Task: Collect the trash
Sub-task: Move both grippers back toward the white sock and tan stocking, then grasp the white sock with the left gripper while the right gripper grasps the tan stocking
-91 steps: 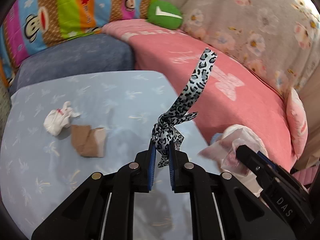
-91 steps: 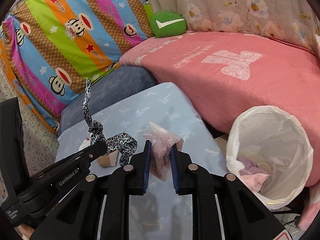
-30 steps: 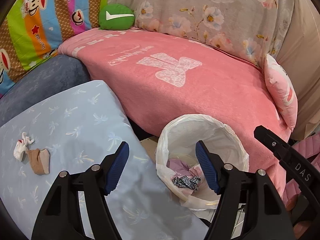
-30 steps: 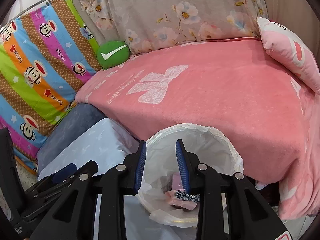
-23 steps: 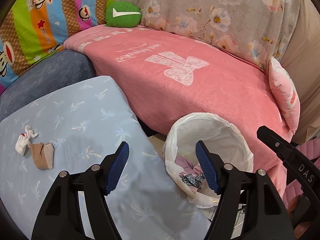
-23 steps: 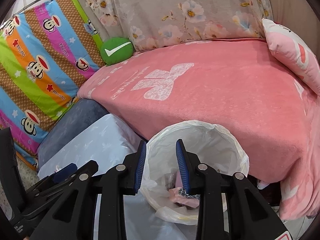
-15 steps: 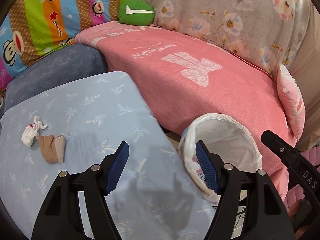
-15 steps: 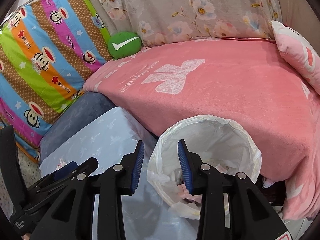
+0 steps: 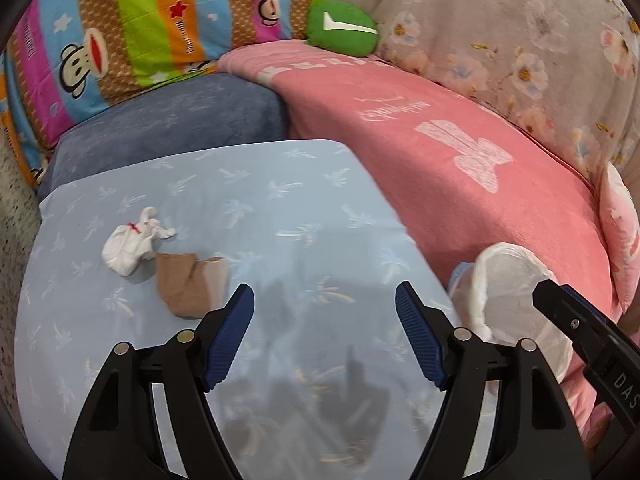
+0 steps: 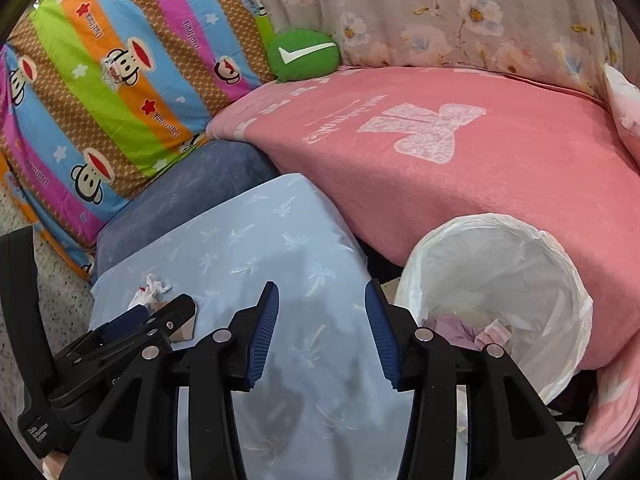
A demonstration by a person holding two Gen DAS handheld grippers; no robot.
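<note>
Brown scrap (image 9: 191, 288) and white wad (image 9: 130, 246) touching on blue cloth (image 9: 288, 216). Left gripper (image 9: 325, 334) and right gripper (image 10: 321, 334): fingers apart, empty, just been opening.

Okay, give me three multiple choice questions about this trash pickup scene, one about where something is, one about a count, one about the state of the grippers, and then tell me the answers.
1. Where does the white crumpled tissue lie?
A. On the light blue cloth, touching the brown scrap
B. Inside the lined bin
C. On the pink blanket

2. How many pieces of trash lie on the light blue cloth?
A. None
B. Two
C. Five

3. What state is the left gripper in?
A. Shut on a tissue
B. Jaws wide apart, nothing between them
C. Shut on the bin's rim

Answers:
1. A, the left wrist view shows the tissue on the cloth against the brown scrap.
2. B, only the tissue and the brown scrap show there.
3. B, only bare cloth shows between its blue pads; the right gripper, whose jaws have just been opening, is empty too.
</note>
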